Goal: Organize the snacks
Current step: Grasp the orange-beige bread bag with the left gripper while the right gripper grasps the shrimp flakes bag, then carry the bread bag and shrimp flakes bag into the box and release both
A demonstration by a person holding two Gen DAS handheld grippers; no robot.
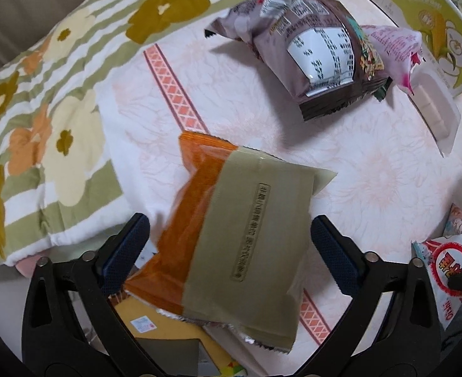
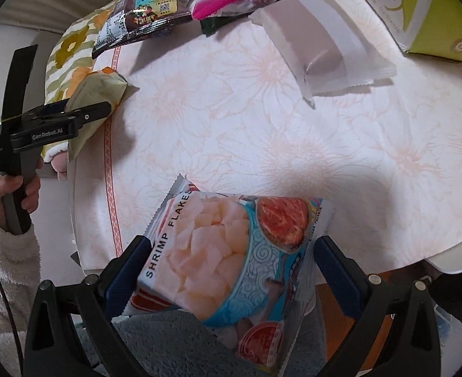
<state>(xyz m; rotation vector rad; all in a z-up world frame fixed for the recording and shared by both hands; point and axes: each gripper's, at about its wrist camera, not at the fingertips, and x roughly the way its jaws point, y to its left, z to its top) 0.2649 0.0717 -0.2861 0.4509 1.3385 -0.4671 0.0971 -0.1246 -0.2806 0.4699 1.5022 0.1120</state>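
The left gripper (image 1: 228, 251) points straight down. Its two blue pads stand wide apart, one on each side of the orange and tan packet (image 1: 231, 245). The packet fills the gap between them, but I can't be sure the pads press on it. The packet's long side runs away from the gripper, tipped a little to the left. It sits low, over the near edge of the table (image 1: 356, 169).

The right gripper (image 2: 231, 270) has its pads spread wide too. The shrimp flakes bag (image 2: 231, 260) sits between them and looks tilted, hanging past the table edge. The left pad touches the bag. The right pad looks just beside it.

Farther off lie a dark purple bag (image 1: 312, 50), a pink bag (image 1: 394, 47) and a white packet (image 1: 435, 110). They are close together near a green box (image 1: 435, 22).

The left gripper is the nearer one to the flowery blanket (image 1: 42, 110). The packet is flat, shiny and crinkly at its ends. I think it will bend easily, so a soft squeeze is best.
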